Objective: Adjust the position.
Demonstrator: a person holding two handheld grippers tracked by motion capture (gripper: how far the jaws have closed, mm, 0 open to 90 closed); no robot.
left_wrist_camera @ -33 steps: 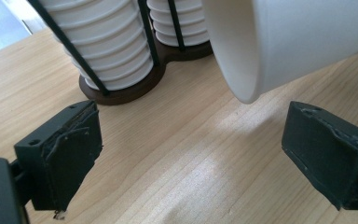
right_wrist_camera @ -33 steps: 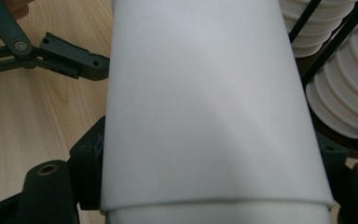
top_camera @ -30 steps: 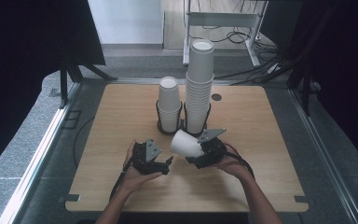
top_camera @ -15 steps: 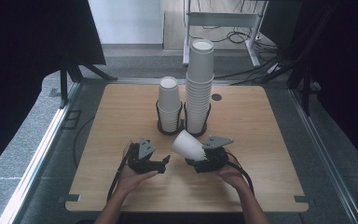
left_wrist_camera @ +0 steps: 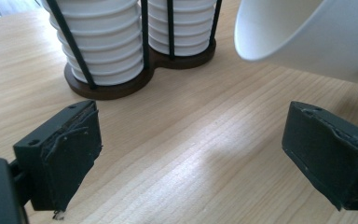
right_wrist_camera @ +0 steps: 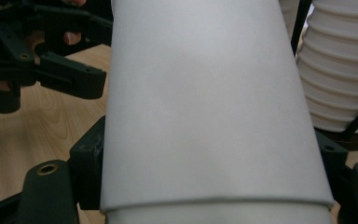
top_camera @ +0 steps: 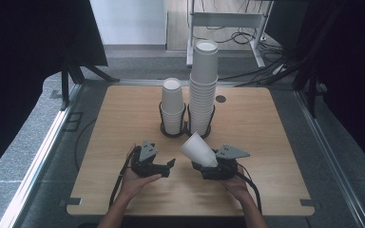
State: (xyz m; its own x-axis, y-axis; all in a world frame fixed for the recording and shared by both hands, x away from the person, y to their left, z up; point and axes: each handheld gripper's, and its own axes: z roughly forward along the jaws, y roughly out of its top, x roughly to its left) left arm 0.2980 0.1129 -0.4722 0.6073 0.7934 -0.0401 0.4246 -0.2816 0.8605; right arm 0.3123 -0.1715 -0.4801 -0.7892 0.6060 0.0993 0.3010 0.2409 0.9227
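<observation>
- Left gripper [top_camera: 170,165] is hovering near the table's [top_camera: 275,142] front edge, jaws spread wide, gripping nothing.
- Right gripper [top_camera: 208,167] is clamping a tilted white paper cup [top_camera: 198,149] beside it.
- Two cup stacks [top_camera: 203,90] are standing in a black holder [top_camera: 185,129] behind them.

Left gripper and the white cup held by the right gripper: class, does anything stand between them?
Nothing visible does. The left gripper is open, bare table between its jaws, and the cup held by the right gripper hangs just beyond.
</observation>
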